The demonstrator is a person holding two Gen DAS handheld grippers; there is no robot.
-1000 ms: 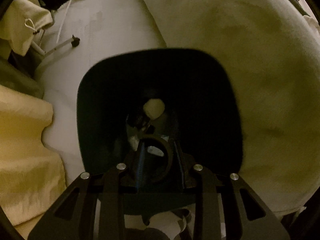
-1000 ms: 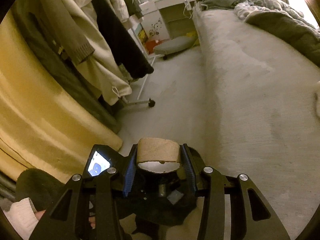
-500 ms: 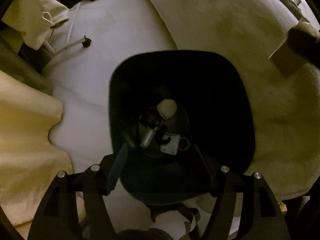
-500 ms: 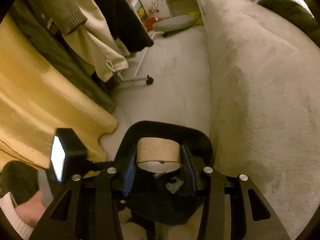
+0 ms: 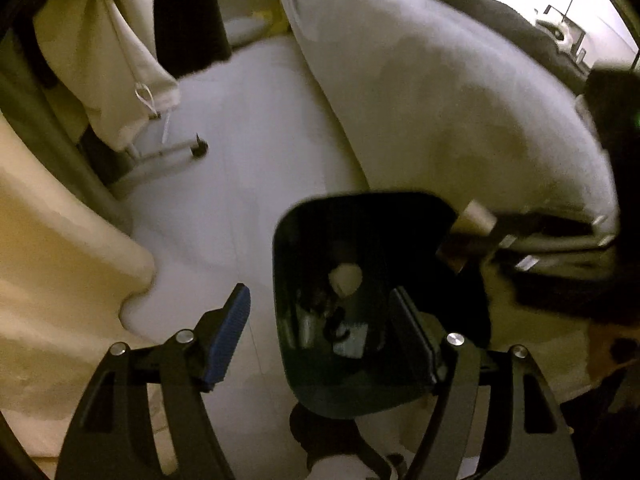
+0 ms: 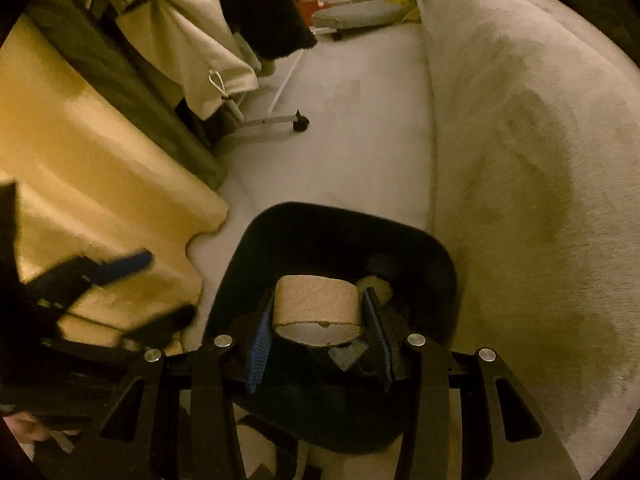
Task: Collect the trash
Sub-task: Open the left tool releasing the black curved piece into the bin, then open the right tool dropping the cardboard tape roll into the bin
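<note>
A black bin [image 6: 436,256] sits at lower centre. The cardboard tube [image 6: 316,300] is plain brown, the gripper pads [image 6: 260,344] ribbed blue. A mustard-yellow blanket [image 6: 100,168] fills the left, a grey bedspread [image 6: 540,140] the right.

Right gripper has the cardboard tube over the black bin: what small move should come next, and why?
Probably open the right gripper and drop the cardboard tube. It is clamped between the pads directly over the black bin's open mouth, with other trash already inside. The left gripper is open, empty, clear.

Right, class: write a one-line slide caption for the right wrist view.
Right gripper holds a cardboard tube over the black bin, beside the bed.
</note>
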